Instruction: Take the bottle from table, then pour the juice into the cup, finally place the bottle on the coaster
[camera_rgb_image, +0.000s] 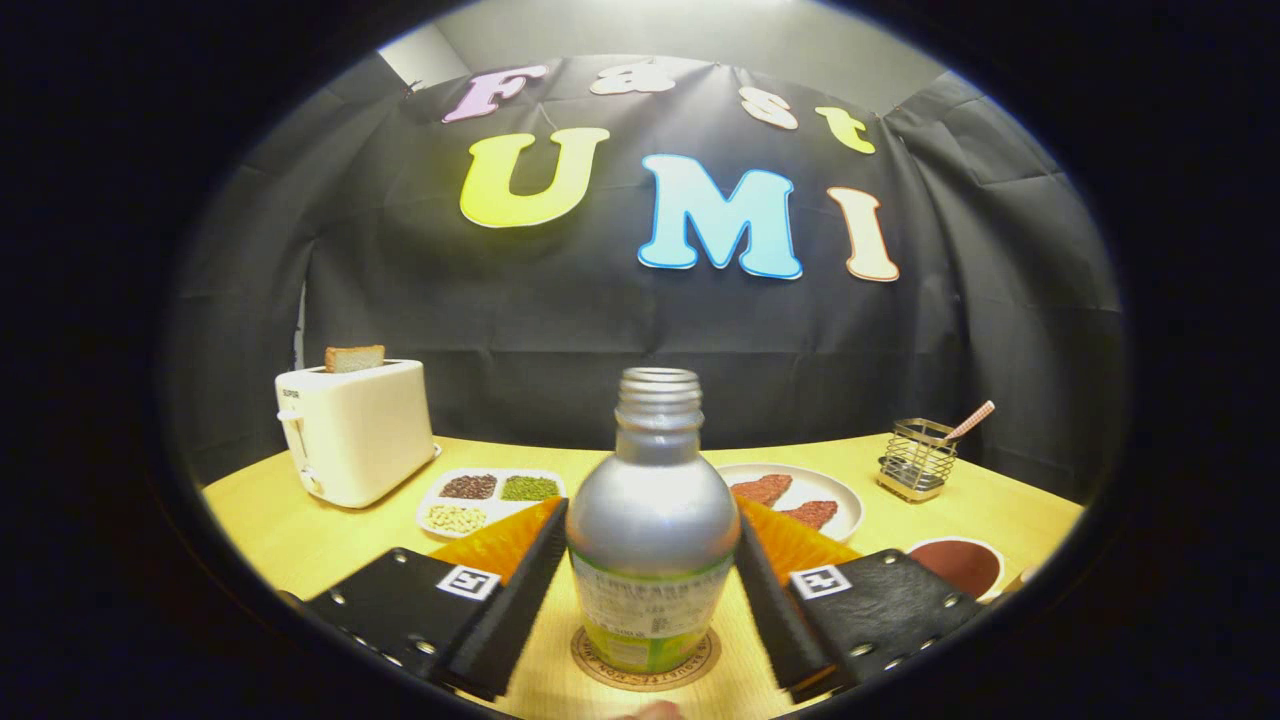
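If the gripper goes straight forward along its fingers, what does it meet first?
The bottle: it stands upright on the coaster, right between the fingers of the gripper. They sit close at its sides; whether they press on it is unclear.

Print on the bottle (651, 560) label and coaster (700, 668) rim is unreadable.

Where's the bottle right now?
In the gripper view, the uncapped bottle stands upright on the round coaster, between the gripper jaws, in front of the plate.
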